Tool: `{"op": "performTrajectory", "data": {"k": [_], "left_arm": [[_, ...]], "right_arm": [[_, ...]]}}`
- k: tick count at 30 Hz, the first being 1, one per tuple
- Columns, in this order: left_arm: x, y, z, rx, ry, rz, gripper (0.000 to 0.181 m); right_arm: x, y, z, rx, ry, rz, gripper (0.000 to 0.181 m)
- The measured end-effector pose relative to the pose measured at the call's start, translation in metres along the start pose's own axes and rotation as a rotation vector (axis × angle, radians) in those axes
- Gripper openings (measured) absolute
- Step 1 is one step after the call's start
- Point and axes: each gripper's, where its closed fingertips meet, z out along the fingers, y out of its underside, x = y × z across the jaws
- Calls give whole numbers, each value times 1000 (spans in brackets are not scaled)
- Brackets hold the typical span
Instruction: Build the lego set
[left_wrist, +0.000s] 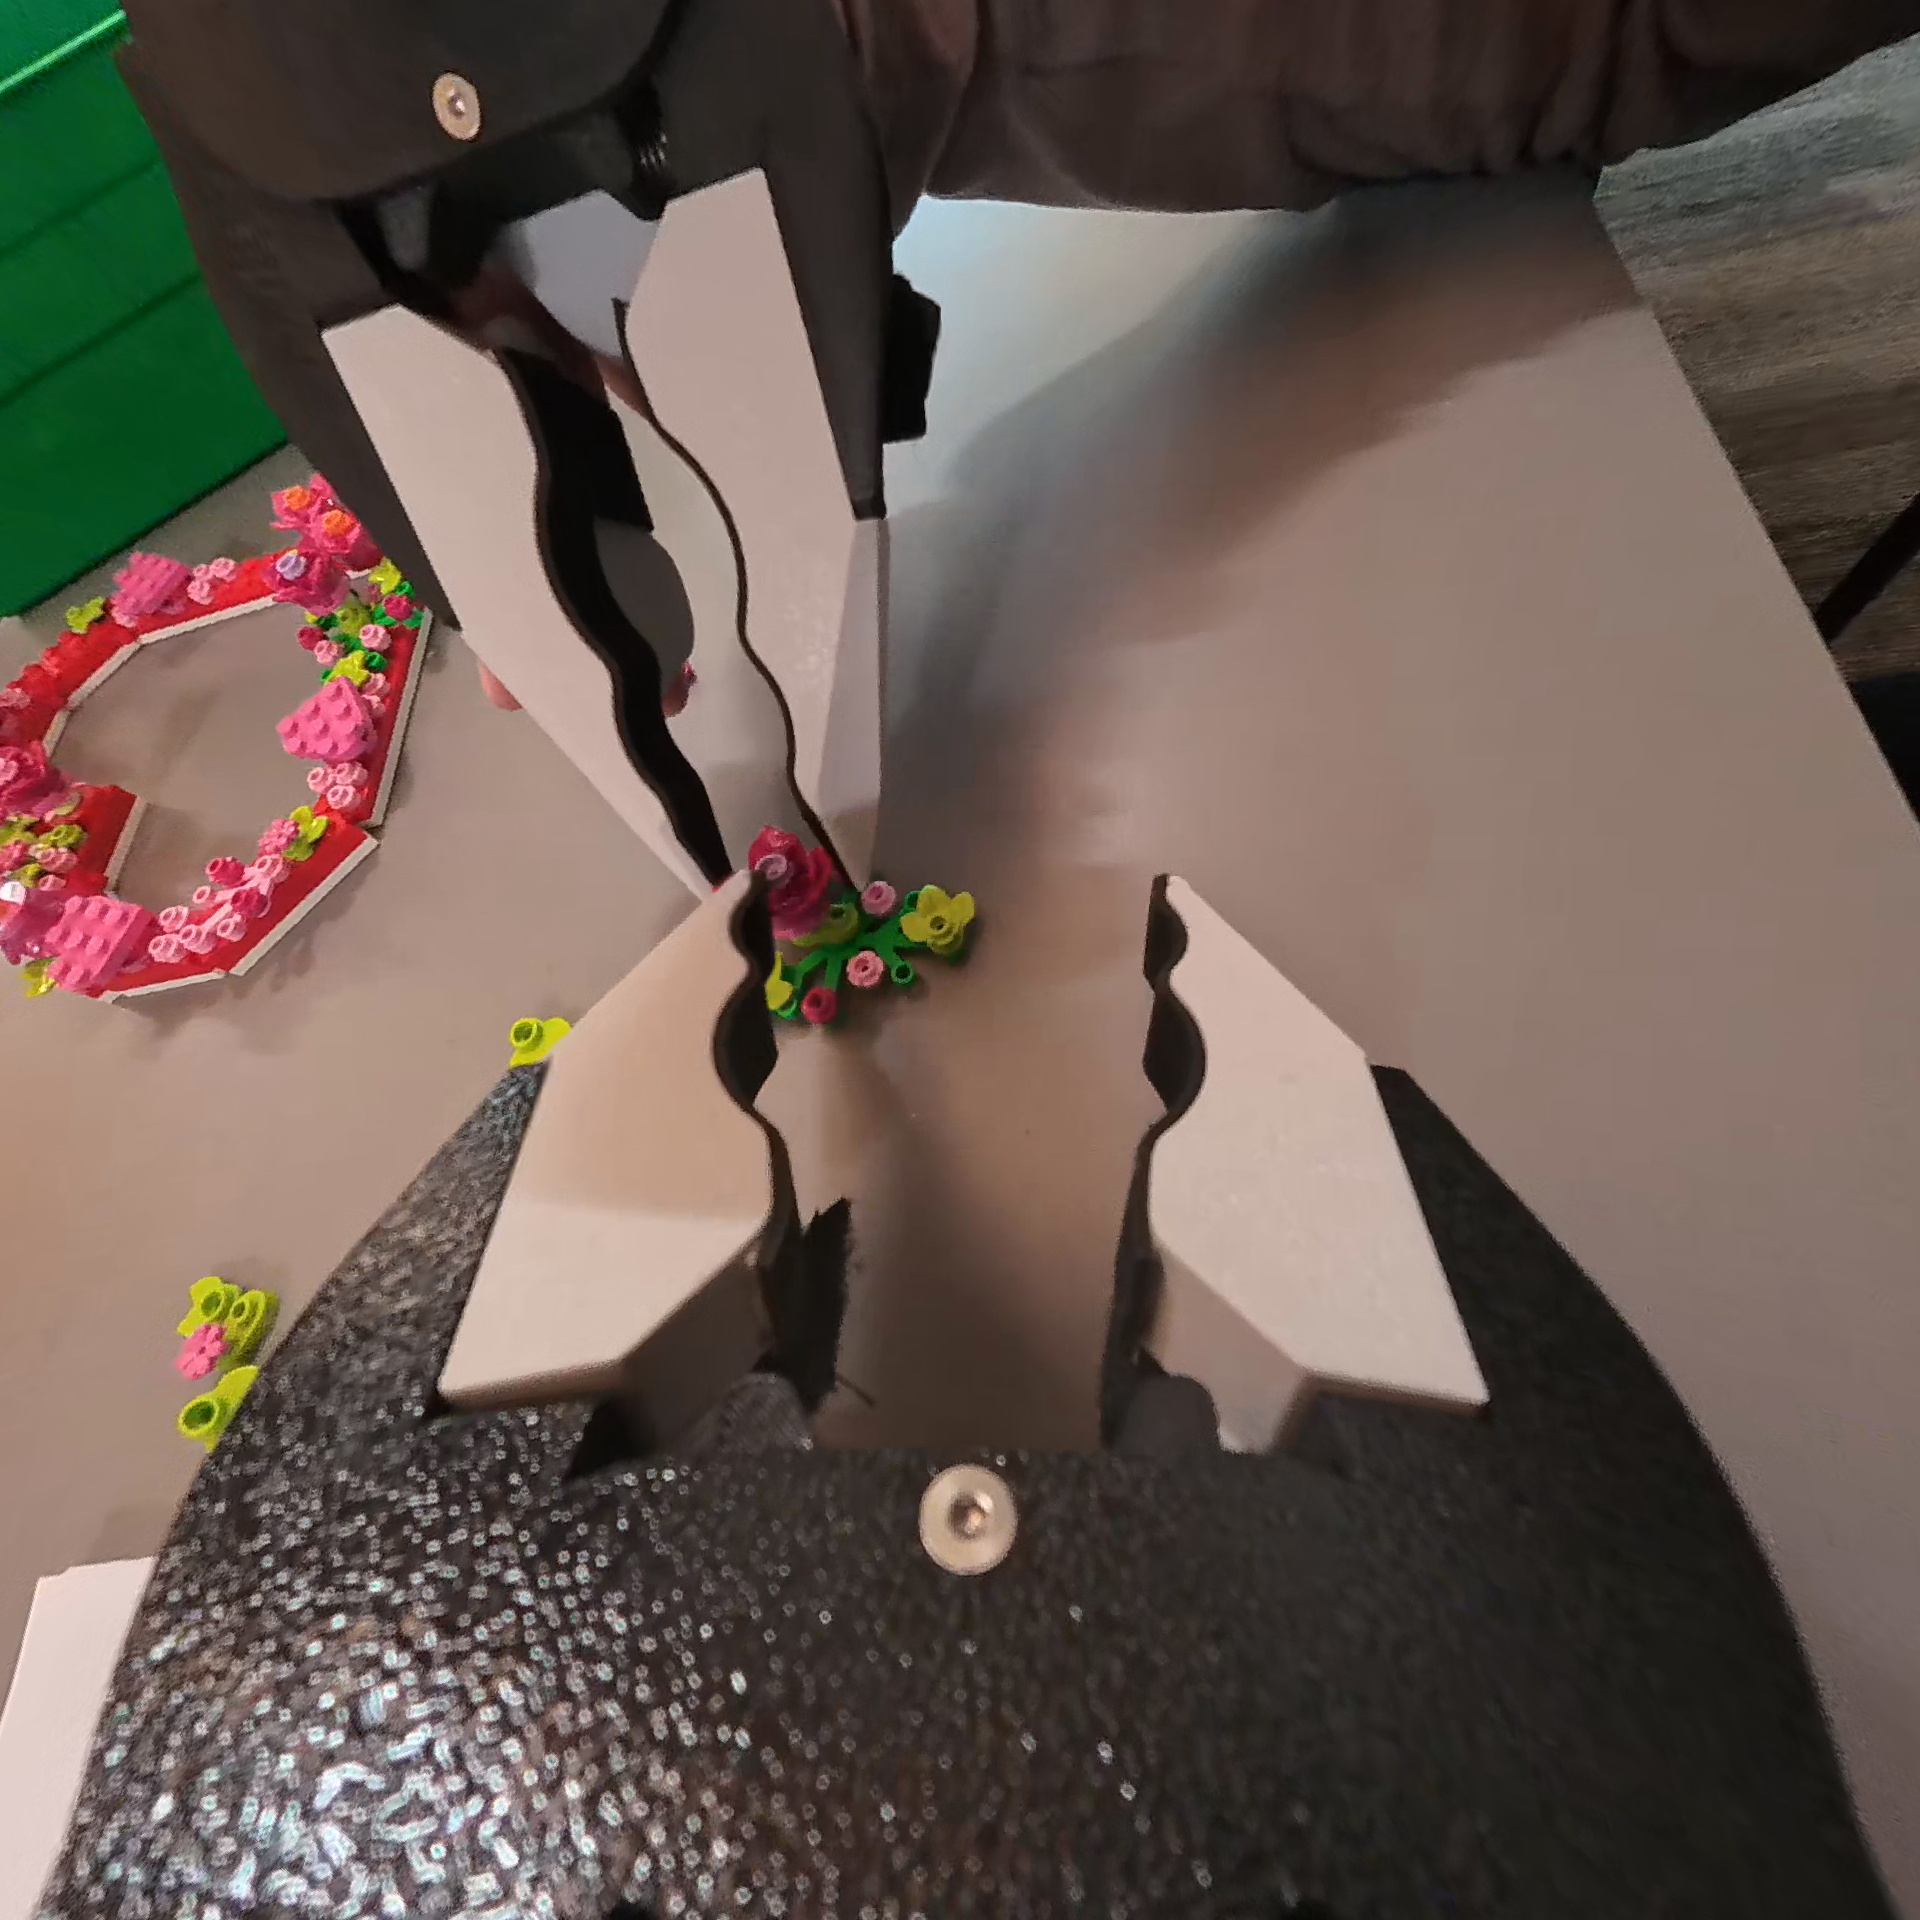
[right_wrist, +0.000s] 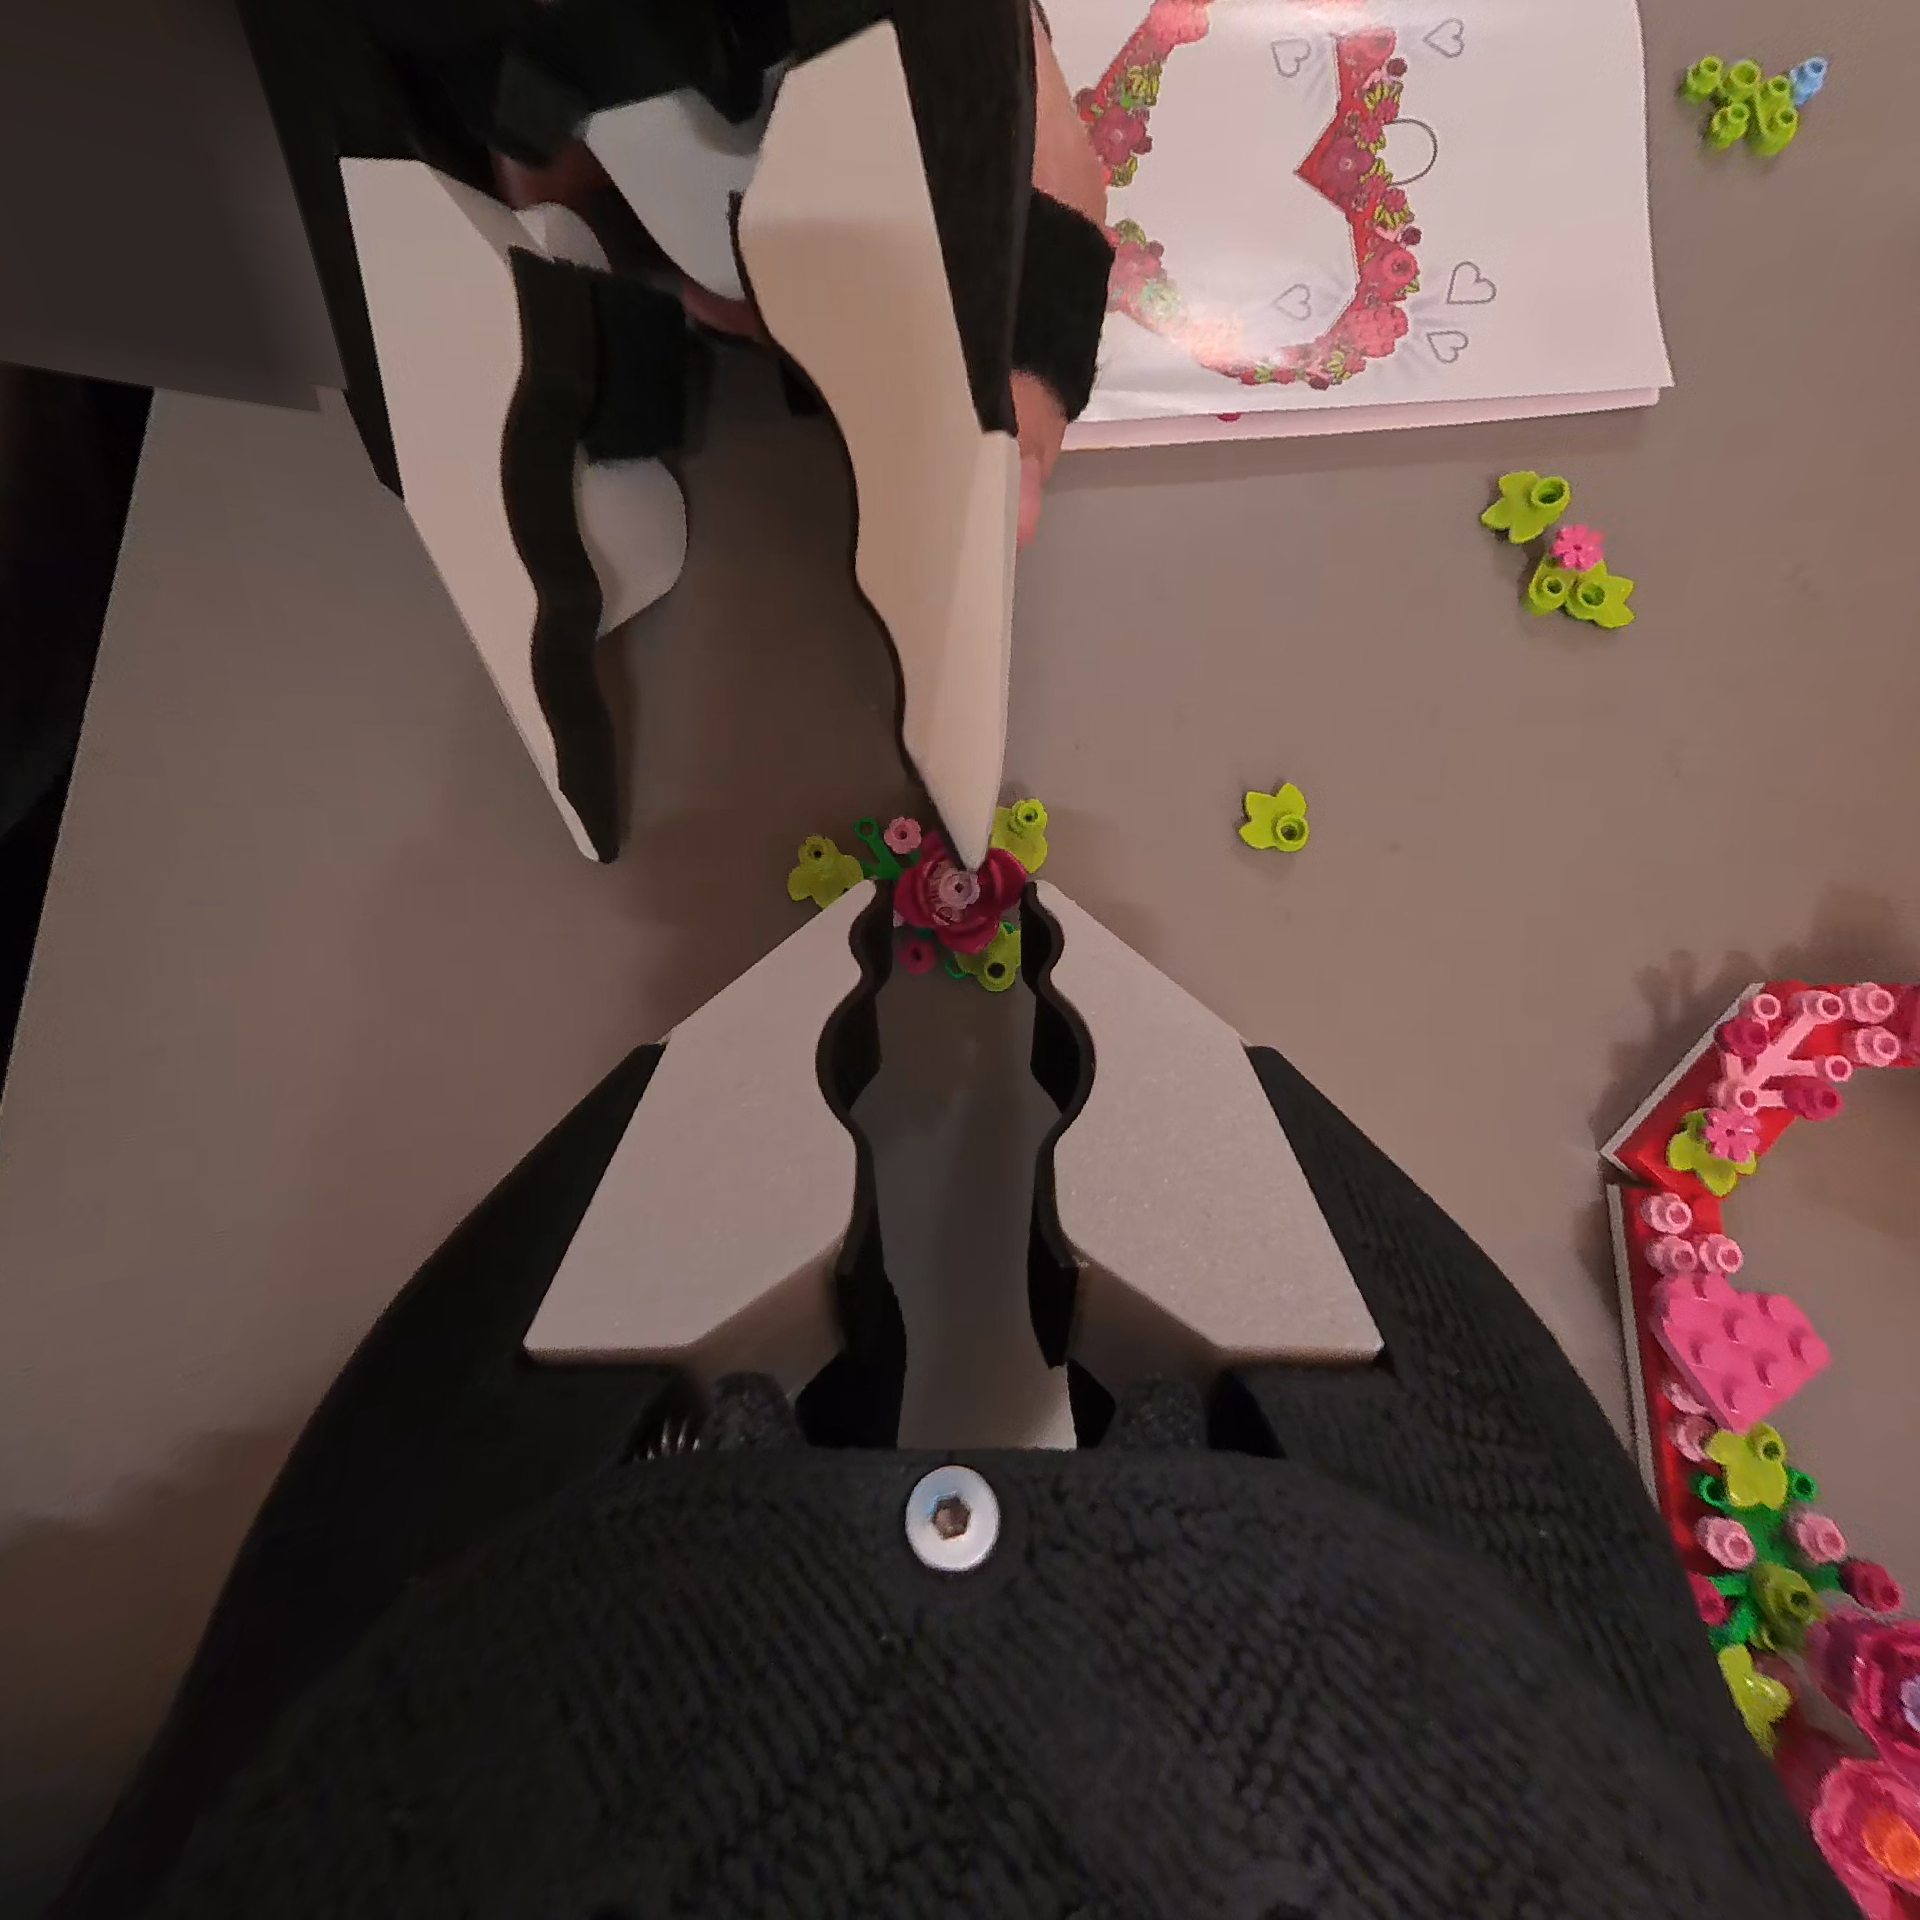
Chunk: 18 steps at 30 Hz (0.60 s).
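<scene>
A small flower cluster (left_wrist: 868, 951), a green stem with lime leaves and small pink flowers, lies on the grey table (left_wrist: 1351, 831). A dark pink rose (right_wrist: 940, 904) sits on top of it. My right gripper (right_wrist: 951, 899) reaches in from the far side in the left wrist view (left_wrist: 788, 873), and its narrow jaws close on the rose from both sides. My left gripper (left_wrist: 956, 899) is open wide. One of its fingertips (right_wrist: 961, 821) rests on top of the rose. A red heart-shaped frame (left_wrist: 296, 904) with pink flowers lies to the left.
An instruction booklet (right_wrist: 1351, 208) lies past the cluster. Loose lime leaf pieces (right_wrist: 1276, 821) (right_wrist: 1579, 587) (left_wrist: 223, 1320) are scattered on the table. A green box (left_wrist: 104, 312) stands at the far left. The table edge and carpet (left_wrist: 1766, 260) are on the right.
</scene>
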Motion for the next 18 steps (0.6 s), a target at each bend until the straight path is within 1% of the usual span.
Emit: {"op": "performTrajectory", "data": {"k": [15,18], "left_arm": [[-3,7,-1,-31,21,-57,67],[-3,6,-2,-25,10,-46,69]], "right_arm": [[3,-3,2,12,26,35,22],[4,-3,2,21,37,37,24]]}}
